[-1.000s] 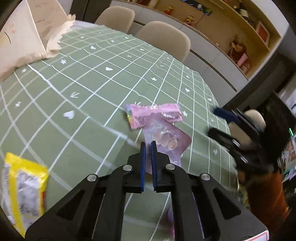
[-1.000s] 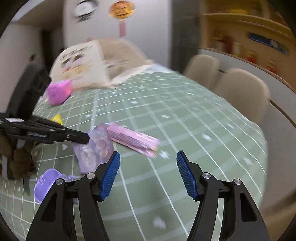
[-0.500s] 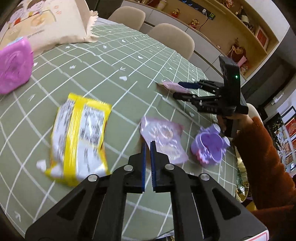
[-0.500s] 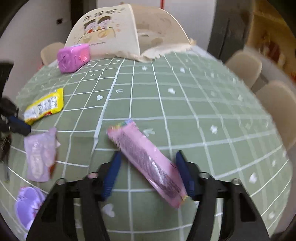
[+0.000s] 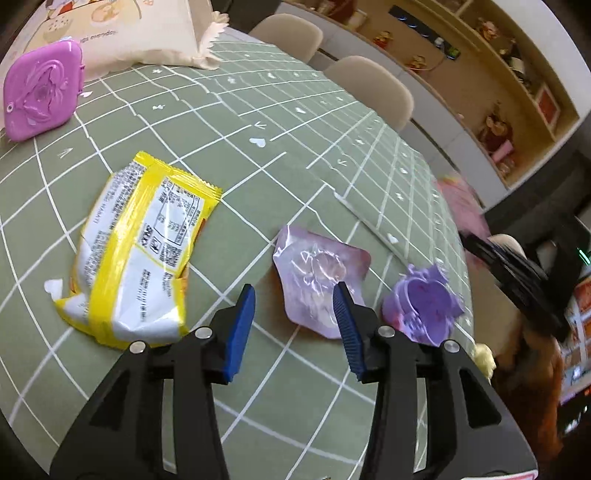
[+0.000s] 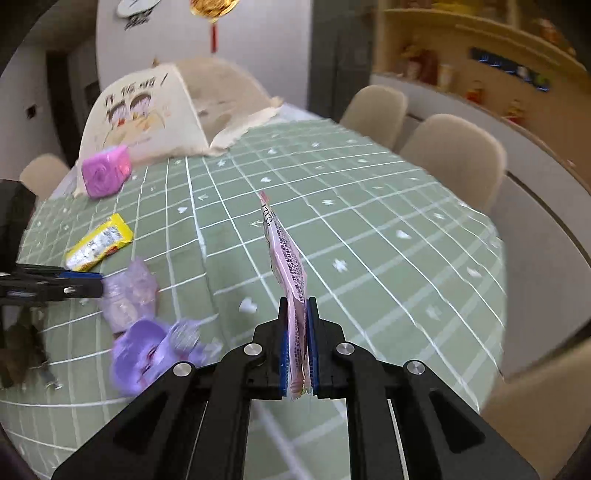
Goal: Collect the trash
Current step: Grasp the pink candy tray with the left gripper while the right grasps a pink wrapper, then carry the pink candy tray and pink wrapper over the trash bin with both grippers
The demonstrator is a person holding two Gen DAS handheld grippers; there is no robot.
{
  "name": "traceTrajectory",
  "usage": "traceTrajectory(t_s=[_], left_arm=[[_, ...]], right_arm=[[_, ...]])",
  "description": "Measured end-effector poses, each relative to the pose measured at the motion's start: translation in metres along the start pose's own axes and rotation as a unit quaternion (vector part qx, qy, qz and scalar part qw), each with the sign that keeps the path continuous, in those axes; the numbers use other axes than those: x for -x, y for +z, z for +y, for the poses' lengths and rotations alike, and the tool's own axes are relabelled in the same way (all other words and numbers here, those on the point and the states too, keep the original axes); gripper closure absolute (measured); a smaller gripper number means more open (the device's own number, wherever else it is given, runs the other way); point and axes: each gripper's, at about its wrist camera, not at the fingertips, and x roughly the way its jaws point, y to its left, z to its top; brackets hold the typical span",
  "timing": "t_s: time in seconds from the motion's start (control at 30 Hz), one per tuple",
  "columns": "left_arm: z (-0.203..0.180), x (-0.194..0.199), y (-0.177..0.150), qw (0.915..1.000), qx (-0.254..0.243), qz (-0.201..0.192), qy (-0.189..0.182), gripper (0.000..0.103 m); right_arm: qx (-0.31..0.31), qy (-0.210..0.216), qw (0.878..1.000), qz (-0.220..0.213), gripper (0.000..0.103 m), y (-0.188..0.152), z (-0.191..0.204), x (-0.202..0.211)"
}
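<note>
My left gripper (image 5: 293, 297) is open just above the green checked tablecloth, its right finger over the near edge of a crumpled pale purple wrapper (image 5: 317, 275). A yellow snack wrapper (image 5: 140, 251) lies to its left. A purple plastic cup (image 5: 424, 310) lies to its right. My right gripper (image 6: 297, 314) is shut on a long pink wrapper (image 6: 284, 251) and holds it edge-up above the table. In the right wrist view the purple wrapper (image 6: 127, 291), the cup (image 6: 147, 350) and the yellow wrapper (image 6: 99, 242) lie at the left, by the left gripper (image 6: 92, 284).
A pink plastic case (image 5: 42, 90) and a large cream printed bag (image 5: 122, 33) stand at the far side of the table (image 5: 295, 122). Beige chairs (image 6: 454, 155) line the far edge, with shelves behind them.
My left gripper opened and came down over the purple wrapper. My right gripper closed on the pink wrapper and lifted it off the table.
</note>
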Motion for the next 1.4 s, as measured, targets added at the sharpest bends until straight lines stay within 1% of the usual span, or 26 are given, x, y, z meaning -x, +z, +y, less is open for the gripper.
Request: traceTrajectory(t_s=[0.1,0.13,0.2,0.3,0.4,0.43,0.53,0.7,0.77,0.87,0.97,1.13,1.3,1.4], left_arm=[[-0.009,-0.005,-0.001,0.9999,0.005,-0.008,0.014,0.062],[-0.011,-0.005,-0.002,0.9997,0.008,-0.013,0.021,0.062],[-0.018,-0.007,-0.005,0.9992,0.004,-0.021,0.033,0.062],[-0.026,-0.012,-0.013,0.9990,-0.004,-0.018,0.042,0.090],[-0.034,-0.007,-0.023,0.9986,-0.017,-0.031,0.039,0.095],[-0.038,-0.001,-0.027,0.9980,-0.027,-0.041,0.040,0.098],[-0.048,0.019,-0.035,0.9958,-0.050,-0.066,0.038,0.101],[-0.065,0.060,-0.052,0.9880,-0.092,-0.116,0.045,0.102],[-0.070,0.074,-0.060,0.9843,-0.109,-0.129,0.049,0.102],[-0.077,0.087,-0.068,0.9822,-0.122,-0.136,0.043,0.102],[-0.085,0.102,-0.078,0.9807,-0.130,-0.143,0.027,0.102],[-0.101,0.117,-0.101,0.9797,-0.144,-0.140,-0.001,0.102],[-0.121,0.112,-0.121,0.9792,-0.160,-0.121,-0.032,0.102],[-0.141,0.104,-0.135,0.9774,-0.176,-0.106,-0.050,0.102]], right_arm=[[-0.002,-0.040,0.999,-0.025,0.093,-0.021,0.009,0.027],[-0.002,-0.047,0.998,-0.031,0.093,-0.027,0.012,0.034],[-0.022,-0.039,0.998,-0.035,0.093,-0.042,0.019,0.046],[-0.060,-0.009,0.998,-0.034,0.093,-0.067,0.025,0.058],[-0.074,0.003,0.997,-0.036,0.093,-0.090,0.033,0.067],[-0.077,0.007,0.996,-0.036,0.093,-0.096,0.036,0.070],[-0.085,0.011,0.996,-0.038,0.093,-0.112,0.043,0.078],[-0.089,0.013,0.995,-0.049,0.093,-0.124,0.049,0.091],[-0.091,0.015,0.994,-0.054,0.093,-0.127,0.052,0.096],[-0.088,0.014,0.994,-0.060,0.093,-0.129,0.058,0.103],[-0.083,0.005,0.994,-0.065,0.093,-0.130,0.061,0.109],[-0.082,-0.008,0.994,-0.076,0.093,-0.139,0.060,0.126],[-0.087,-0.027,0.992,-0.087,0.093,-0.154,0.053,0.146],[-0.096,-0.038,0.990,-0.092,0.093,-0.167,0.043,0.160]])
